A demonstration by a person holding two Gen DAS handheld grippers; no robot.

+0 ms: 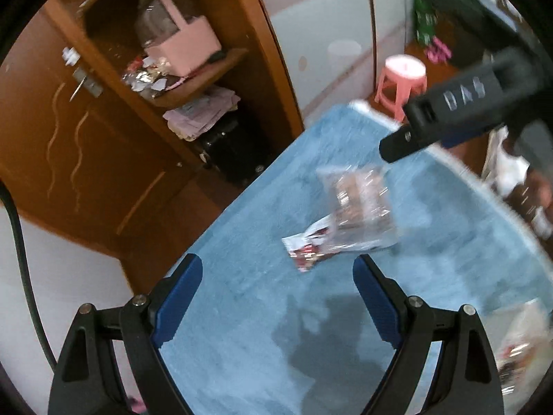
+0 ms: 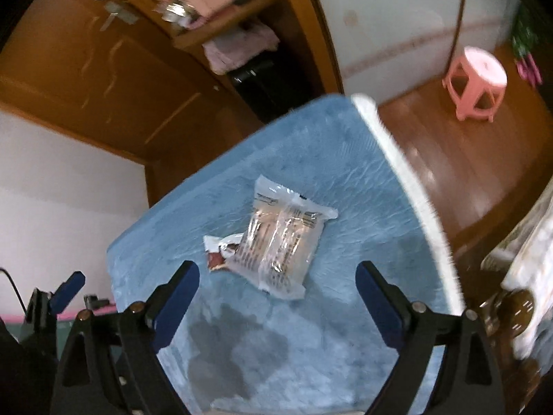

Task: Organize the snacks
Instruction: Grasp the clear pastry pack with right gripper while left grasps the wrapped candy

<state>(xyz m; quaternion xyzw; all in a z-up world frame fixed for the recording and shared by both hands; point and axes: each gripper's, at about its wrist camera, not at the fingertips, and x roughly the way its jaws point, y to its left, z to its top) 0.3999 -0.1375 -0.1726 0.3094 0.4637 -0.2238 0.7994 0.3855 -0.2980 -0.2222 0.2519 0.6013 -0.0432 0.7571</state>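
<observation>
Two snack packets (image 2: 280, 245) overlap on one blue cloth (image 2: 363, 186).

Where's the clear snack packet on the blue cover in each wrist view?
Left wrist: the clear snack packet lies right of centre, blurred, ahead of the open left gripper, overlapping a small red-and-white packet.
Right wrist: the clear packet sits near centre, just ahead of the open right gripper.
Shared landmark: the pink stool on the floor, upper right.
</observation>
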